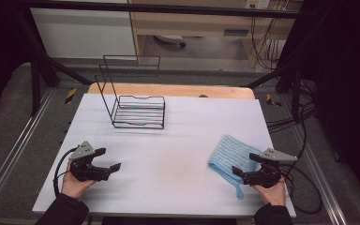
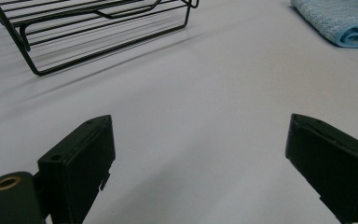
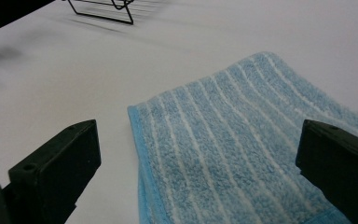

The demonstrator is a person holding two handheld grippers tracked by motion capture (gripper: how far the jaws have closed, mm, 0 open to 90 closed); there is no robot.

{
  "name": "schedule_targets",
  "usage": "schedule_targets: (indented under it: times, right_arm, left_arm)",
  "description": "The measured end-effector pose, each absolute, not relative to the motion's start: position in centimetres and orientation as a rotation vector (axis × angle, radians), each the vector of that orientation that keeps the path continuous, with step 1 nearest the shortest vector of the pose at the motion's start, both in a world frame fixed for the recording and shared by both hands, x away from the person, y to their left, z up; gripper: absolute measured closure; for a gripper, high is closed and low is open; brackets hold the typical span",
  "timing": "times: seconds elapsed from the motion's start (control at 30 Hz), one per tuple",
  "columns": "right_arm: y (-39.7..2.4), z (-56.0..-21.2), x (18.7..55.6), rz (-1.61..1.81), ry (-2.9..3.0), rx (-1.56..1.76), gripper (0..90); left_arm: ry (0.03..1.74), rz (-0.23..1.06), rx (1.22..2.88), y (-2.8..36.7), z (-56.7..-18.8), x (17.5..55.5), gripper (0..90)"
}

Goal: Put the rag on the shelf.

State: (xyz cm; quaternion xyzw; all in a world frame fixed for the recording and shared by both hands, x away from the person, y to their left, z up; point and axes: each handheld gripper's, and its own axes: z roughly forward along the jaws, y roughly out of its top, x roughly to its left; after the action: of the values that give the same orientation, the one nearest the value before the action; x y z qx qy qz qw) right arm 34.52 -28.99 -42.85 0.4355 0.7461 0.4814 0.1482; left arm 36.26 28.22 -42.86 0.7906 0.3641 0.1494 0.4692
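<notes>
Here the right gripper (image 1: 246, 164) hovers wide-jawed over the towel (image 1: 229, 154).

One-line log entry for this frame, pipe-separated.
left gripper: open, over bare table | right gripper: open, over blue towel | wire rack: far left, empty | towel: folded, flat

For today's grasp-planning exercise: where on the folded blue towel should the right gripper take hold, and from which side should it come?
Probably the towel's left folded edge, approached from the person's side. The right gripper is already open over it. That edge lies doubled and raised off the white table, so one jaw could slide beneath; the flat middle offers no lip.
</notes>
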Motion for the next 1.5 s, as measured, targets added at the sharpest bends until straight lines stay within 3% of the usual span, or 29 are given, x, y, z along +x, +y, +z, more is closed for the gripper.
schedule_targets:
  times: [0.77, 1.23, 1.5]
  right_arm:
    - [-25.8, -42.7, 34.8, 1.269, 2.229, 1.216, 5.6]
    - [-21.4, -43.7, 36.7, 1.148, 2.365, 1.046, 48.5]
    - [-20.8, -44.9, 37.2, 0.987, 2.401, 0.936, 65.8]
  left_arm:
    - [0.910, 0.365, 1.952, 28.2, -43.1, 36.4, 8.3]
    - [0.913, 0.365, 1.965, 28.2, -43.2, 36.5, 9.1]
    - [0.906, 0.366, 1.979, 28.0, -43.2, 36.6, 9.5]
